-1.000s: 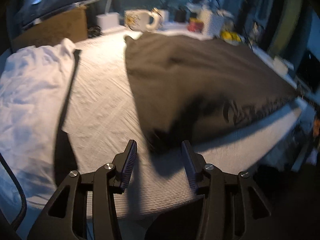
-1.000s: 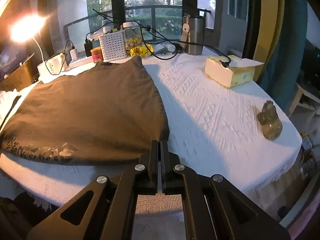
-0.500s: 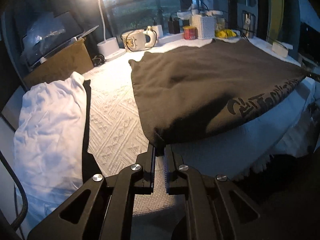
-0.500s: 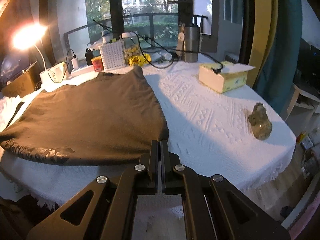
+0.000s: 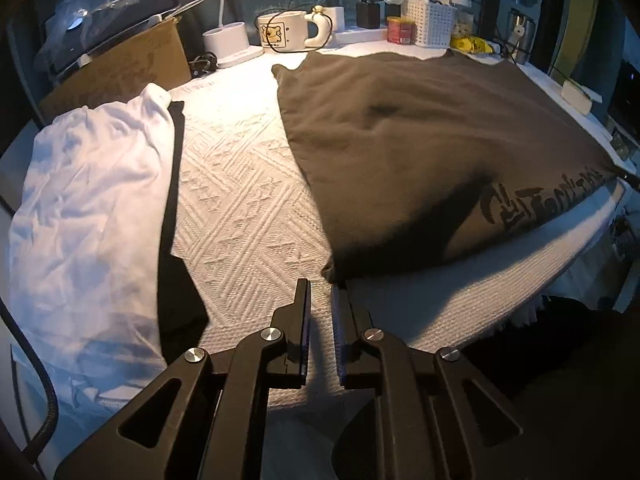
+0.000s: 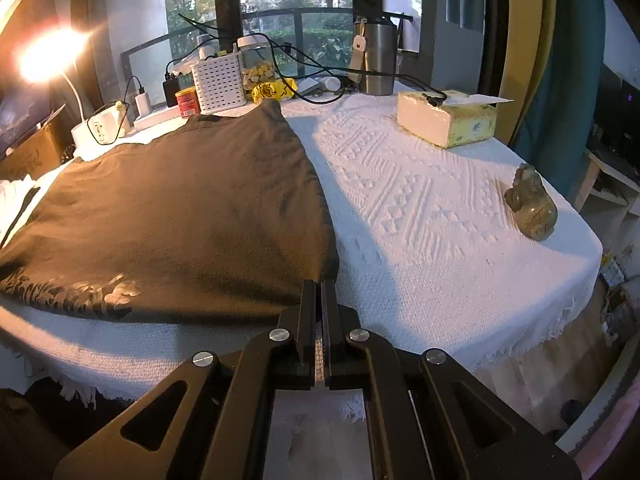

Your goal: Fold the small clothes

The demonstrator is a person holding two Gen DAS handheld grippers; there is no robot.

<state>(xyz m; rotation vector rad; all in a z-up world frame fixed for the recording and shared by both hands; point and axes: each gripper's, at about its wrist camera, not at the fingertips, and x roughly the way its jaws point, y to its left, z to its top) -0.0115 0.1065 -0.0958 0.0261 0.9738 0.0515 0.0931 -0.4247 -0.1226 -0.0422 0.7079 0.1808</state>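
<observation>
A dark brown garment (image 5: 400, 140) with a black print near its hem lies spread flat on the white textured tablecloth (image 5: 248, 200). My left gripper (image 5: 320, 284) hovers just short of the garment's near left corner. Its jaws are opening, with only tablecloth between them. In the right wrist view the same garment (image 6: 180, 208) fills the left half. My right gripper (image 6: 319, 282) is shut at the garment's near right corner, which runs into its fingertips. A crumpled white garment (image 5: 88, 200) and a black one (image 5: 176, 280) lie at the left.
Along the back stand a lit lamp (image 6: 48, 54), a mug (image 5: 280, 32), a white basket (image 6: 218, 82), a steel tumbler (image 6: 376, 58) and cables. A tissue box (image 6: 448, 120) and a stone figurine (image 6: 532, 208) sit right. A cardboard box (image 5: 120, 68) stands back left. The table edge runs just before both grippers.
The left gripper closed at the garment's near left corner, then parted slightly and the corner now lies just beyond its tips. The right gripper stayed shut at its corner and sank a little.
</observation>
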